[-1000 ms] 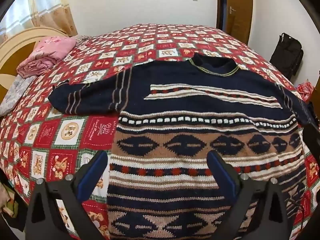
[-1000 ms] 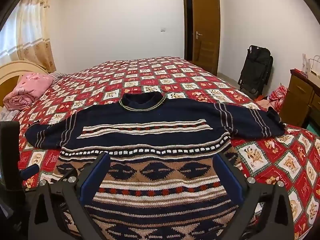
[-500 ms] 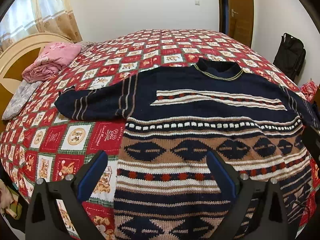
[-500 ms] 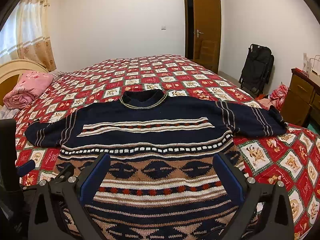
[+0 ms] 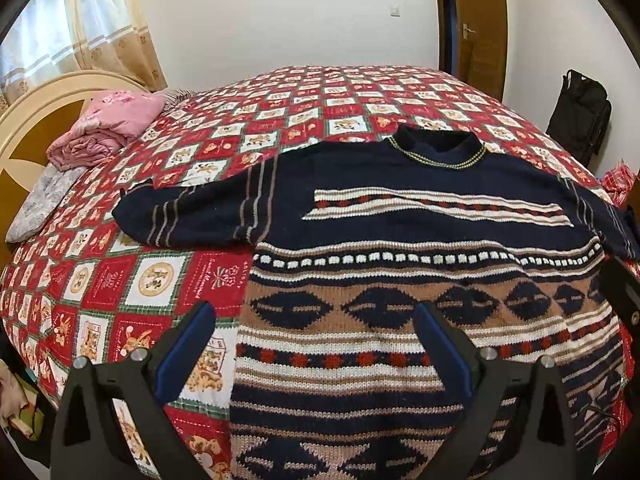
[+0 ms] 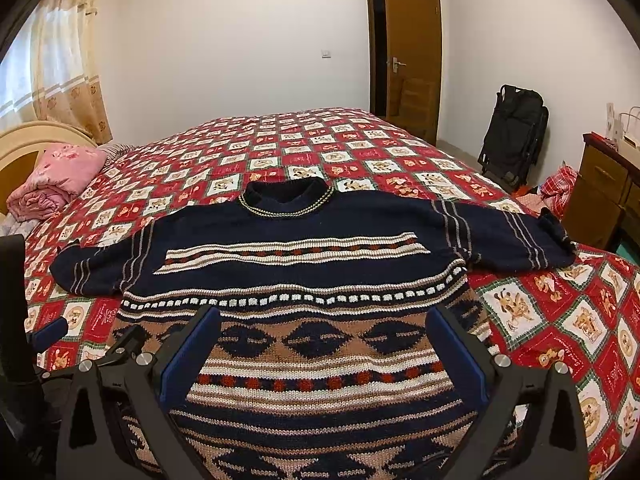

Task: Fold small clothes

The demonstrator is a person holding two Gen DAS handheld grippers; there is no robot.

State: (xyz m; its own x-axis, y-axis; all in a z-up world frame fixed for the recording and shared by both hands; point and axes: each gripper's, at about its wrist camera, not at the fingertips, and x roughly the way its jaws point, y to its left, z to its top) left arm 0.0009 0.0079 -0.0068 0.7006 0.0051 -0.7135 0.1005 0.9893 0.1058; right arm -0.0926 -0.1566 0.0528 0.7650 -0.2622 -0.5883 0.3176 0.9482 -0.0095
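A navy, brown and white patterned knit sweater (image 5: 400,240) lies flat and face up on the bed, collar away from me and both sleeves spread out; it also shows in the right wrist view (image 6: 312,264). My left gripper (image 5: 314,332) is open and empty, hovering over the sweater's lower left part. My right gripper (image 6: 324,336) is open and empty over the sweater's lower middle. The left gripper's body (image 6: 16,320) shows at the left edge of the right wrist view. The sweater's hem is hidden below both views.
The bed has a red, white and green checked cover (image 6: 320,148). A folded pink blanket (image 5: 112,128) lies by the cream headboard (image 5: 36,96). A wooden door (image 6: 412,52), a black bag (image 6: 512,136) and a brown dresser (image 6: 608,184) stand to the right.
Both grippers have tilted up slightly, so the sweater sits lower in both views. The sweater has not moved. Both jaws stay open.
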